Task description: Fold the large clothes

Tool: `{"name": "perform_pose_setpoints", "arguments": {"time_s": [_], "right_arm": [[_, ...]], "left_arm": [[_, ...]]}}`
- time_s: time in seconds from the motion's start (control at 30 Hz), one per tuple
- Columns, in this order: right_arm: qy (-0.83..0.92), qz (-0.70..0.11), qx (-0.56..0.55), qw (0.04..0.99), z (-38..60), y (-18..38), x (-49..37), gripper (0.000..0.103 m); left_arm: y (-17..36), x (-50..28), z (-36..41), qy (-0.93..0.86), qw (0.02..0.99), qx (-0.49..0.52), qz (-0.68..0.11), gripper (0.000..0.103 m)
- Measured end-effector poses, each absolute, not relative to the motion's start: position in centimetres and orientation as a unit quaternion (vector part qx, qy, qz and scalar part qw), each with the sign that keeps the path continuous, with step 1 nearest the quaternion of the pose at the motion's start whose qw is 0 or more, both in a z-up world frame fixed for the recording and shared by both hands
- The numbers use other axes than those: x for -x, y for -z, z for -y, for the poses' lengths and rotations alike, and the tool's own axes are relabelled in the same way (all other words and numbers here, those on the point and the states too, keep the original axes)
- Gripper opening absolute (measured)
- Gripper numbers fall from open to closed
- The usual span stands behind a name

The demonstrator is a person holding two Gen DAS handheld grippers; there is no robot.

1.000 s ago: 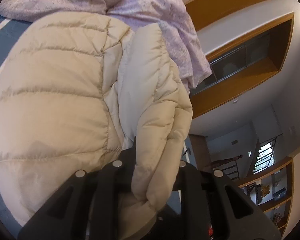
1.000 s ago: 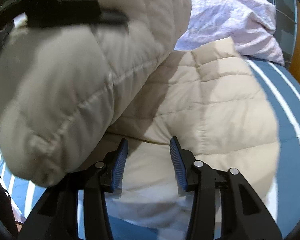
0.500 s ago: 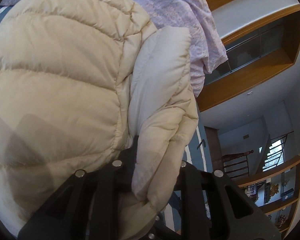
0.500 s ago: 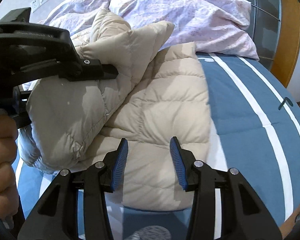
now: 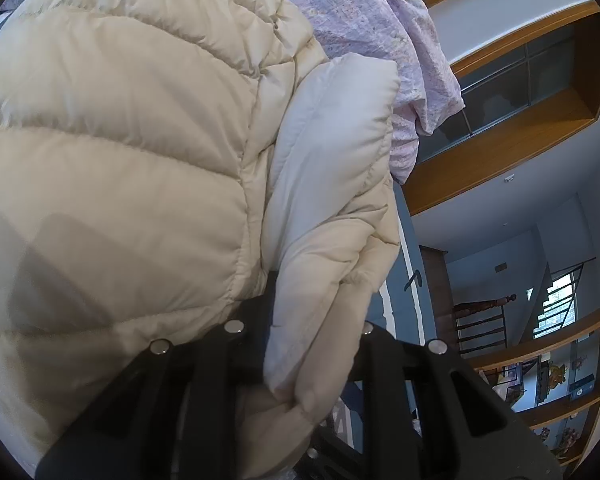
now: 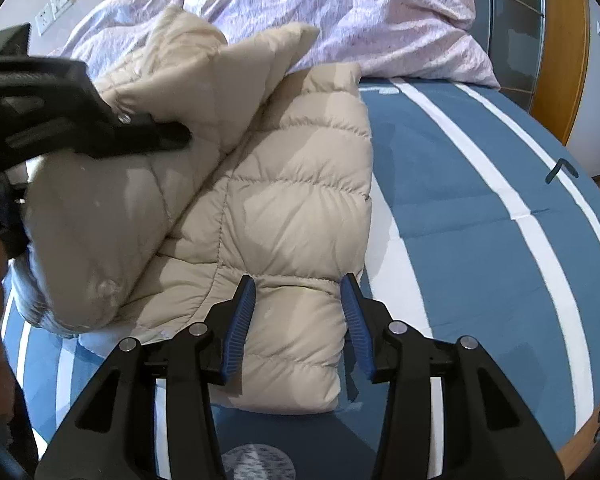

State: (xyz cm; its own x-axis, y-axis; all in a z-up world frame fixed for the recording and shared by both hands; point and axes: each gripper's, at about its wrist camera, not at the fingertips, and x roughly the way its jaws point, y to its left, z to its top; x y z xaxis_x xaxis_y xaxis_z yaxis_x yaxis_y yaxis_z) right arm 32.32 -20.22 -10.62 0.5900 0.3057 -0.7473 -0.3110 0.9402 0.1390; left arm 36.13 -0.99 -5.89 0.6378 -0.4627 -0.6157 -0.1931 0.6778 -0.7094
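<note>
**Puffy coat half folded**

The cream coat [image 6: 292,208] lies on the striped bed [image 6: 480,184]. The left gripper [image 5: 308,320] pinches one side, lifted over the coat. The right gripper [image 6: 298,320] hangs wide, empty. Laying flat and more folding look left.

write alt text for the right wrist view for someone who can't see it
A cream puffer jacket lies on a blue bedsheet with white stripes, and the open right gripper hovers over its near corner with blue-padded fingers apart. At left, the left gripper holds up a folded-over part of the jacket. A rumpled lilac duvet lies behind.
</note>
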Motion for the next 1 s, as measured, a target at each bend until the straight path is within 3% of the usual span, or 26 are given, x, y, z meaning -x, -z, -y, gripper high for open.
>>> {"name": "perform_pose_setpoints", "arguments": {"time_s": [0.13,0.5,0.73,1.0], "right_arm": [[-0.17,-0.42,0.013,0.891,20.1,10.9,-32.6,0.047],[-0.16,-0.419,0.018,0.894,19.7,11.0,-32.4,0.048],[-0.157,-0.422,0.011,0.893,19.9,11.1,-32.6,0.048],[-0.157,-0.423,0.006,0.892,19.8,11.2,-32.6,0.048]], "left_arm": [[5.1,-35.3,1.0,0.083,0.818,0.386,-0.418,0.024],[0.1,-30.7,-0.7,0.092,0.845,0.369,-0.376,0.057],[-1.6,-27.3,-2.8,0.054,0.867,0.337,-0.363,0.059],[1.4,-25.4,-5.1,-0.012,0.868,0.312,-0.386,0.059]]}}
